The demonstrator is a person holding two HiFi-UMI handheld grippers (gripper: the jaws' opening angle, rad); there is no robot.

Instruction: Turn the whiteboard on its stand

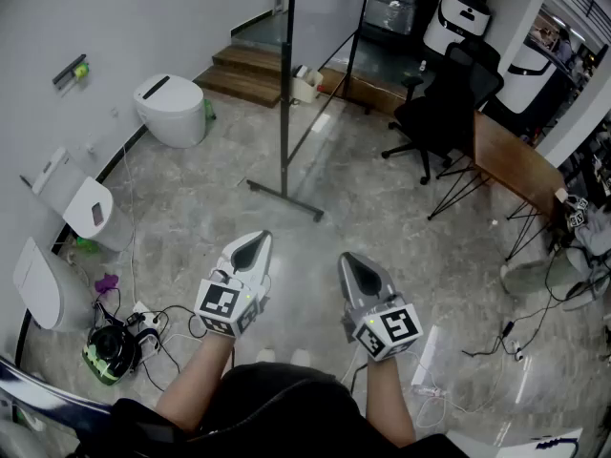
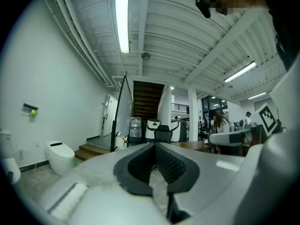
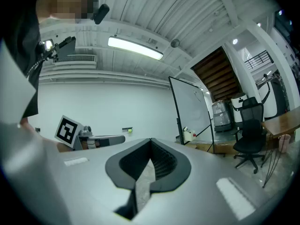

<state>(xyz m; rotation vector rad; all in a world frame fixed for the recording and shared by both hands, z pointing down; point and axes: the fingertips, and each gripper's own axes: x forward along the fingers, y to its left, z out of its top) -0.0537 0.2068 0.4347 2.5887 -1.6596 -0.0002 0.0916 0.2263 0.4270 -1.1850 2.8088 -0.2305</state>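
The whiteboard (image 1: 287,74) stands on its black-framed stand a few steps ahead of me; from the head view it is nearly edge-on, with its foot bar (image 1: 284,200) on the floor. It rises as a thin dark-edged panel (image 2: 120,114) in the left gripper view and as a white face (image 3: 193,108) in the right gripper view. My left gripper (image 1: 258,240) and right gripper (image 1: 350,260) are held side by side, level, well short of the board. Both are shut with nothing between the jaws.
White toilets (image 1: 172,110) line the left wall, with cables and a green device (image 1: 110,349) on the floor beside them. A black office chair (image 1: 441,113) and a wooden table (image 1: 511,163) stand to the right. Wooden steps (image 1: 250,72) lie behind the board.
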